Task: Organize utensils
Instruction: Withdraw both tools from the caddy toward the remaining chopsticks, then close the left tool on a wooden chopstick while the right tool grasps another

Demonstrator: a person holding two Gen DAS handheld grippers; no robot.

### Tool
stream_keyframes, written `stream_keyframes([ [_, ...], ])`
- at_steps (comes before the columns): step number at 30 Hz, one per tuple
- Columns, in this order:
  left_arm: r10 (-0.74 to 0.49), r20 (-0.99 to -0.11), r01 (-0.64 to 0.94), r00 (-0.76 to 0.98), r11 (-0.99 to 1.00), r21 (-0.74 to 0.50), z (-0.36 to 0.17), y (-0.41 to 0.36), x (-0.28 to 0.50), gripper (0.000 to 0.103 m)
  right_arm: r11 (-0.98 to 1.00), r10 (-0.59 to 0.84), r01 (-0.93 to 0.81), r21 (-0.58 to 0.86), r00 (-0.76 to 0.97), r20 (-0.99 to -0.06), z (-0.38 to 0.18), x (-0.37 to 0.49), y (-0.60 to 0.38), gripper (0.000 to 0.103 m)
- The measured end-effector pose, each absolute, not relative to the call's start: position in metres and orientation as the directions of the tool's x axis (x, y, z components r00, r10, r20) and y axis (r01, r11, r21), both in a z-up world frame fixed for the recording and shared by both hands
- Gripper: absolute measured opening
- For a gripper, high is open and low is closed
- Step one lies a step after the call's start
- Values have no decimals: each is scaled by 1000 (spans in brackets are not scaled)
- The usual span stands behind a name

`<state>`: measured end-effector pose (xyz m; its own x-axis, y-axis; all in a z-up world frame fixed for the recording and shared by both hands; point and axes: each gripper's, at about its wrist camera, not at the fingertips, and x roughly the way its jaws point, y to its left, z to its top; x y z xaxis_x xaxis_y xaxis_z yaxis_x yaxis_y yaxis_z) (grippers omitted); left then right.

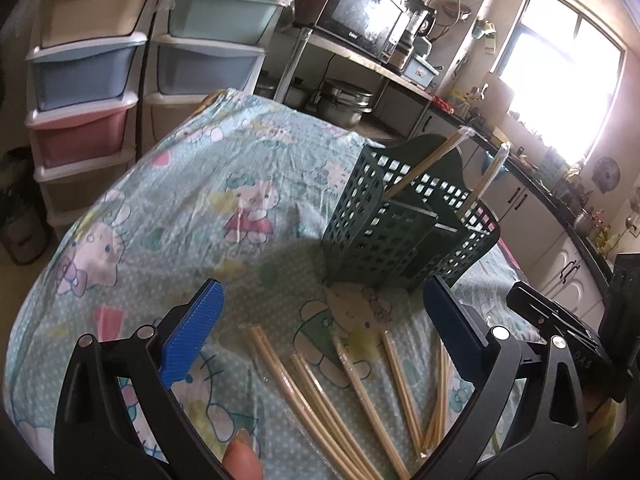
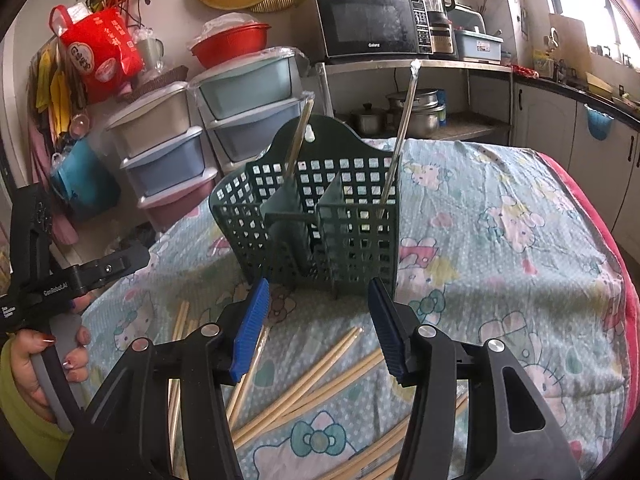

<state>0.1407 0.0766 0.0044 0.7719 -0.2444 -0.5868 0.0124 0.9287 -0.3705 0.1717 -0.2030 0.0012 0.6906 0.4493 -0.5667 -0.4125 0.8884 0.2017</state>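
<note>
Wrapped chopsticks (image 1: pixel 352 376) lie scattered flat on near part of bench (image 1: pixel 200 184), awaiting sorting. Green caddy (image 2: pixel 316 216) stands upright just beyond; two sticks already lean in separate compartments, likely one kind per slot. Left hand-held gripper (image 1: pixel 320 320) released, empty, above pile. Right hand-held gripper (image 2: pixel 316 320) released too, empty, facing caddy. Cartoon cloth covers bench.

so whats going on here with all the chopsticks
A person is sorting wrapped chopsticks into a green basket on a cloth-covered table, holding one tool in each hand. Two chopstick packs already stand in the basket. The rest lie loose on the cloth in front of it. The left tool and the right tool are both open and holding nothing, poised above the loose pile.
</note>
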Motion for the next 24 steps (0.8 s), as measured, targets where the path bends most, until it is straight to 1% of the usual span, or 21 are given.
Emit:
stream_keyframes([
  [10, -263, -623, -7, 737, 918, -397, -18, 85, 137, 92, 892, 439, -396, 219, 638, -633, -20, 179, -199, 49],
  [12, -276, -627, -7, 728, 912, -410, -22, 86, 138, 87, 891, 439, -393, 226, 624, -646, -25, 181, -199, 49],
  [14, -284, -634, -12, 719, 907, -420, -26, 87, 138, 79, 891, 438, -391, 230, 613, -657, -29, 183, -198, 49],
  [15, -295, -639, -14, 711, 902, -432, -30, 88, 138, 77, 890, 440, -391, 233, 606, -663, -31, 184, -197, 49],
  [17, -310, -645, -17, 699, 894, -448, -35, 89, 139, 70, 890, 440, -389, 240, 592, -675, -36, 186, -196, 49],
  [21, -336, -654, -19, 677, 881, -472, -43, 90, 139, 61, 890, 441, -380, 254, 567, -696, -45, 193, -195, 49],
  [23, -352, -659, -16, 665, 875, -484, -46, 90, 139, 55, 889, 442, -373, 265, 552, -707, -49, 197, -195, 49],
  [24, -357, -662, -14, 659, 874, -486, -48, 90, 139, 54, 889, 443, -370, 270, 545, -712, -51, 199, -195, 49],
])
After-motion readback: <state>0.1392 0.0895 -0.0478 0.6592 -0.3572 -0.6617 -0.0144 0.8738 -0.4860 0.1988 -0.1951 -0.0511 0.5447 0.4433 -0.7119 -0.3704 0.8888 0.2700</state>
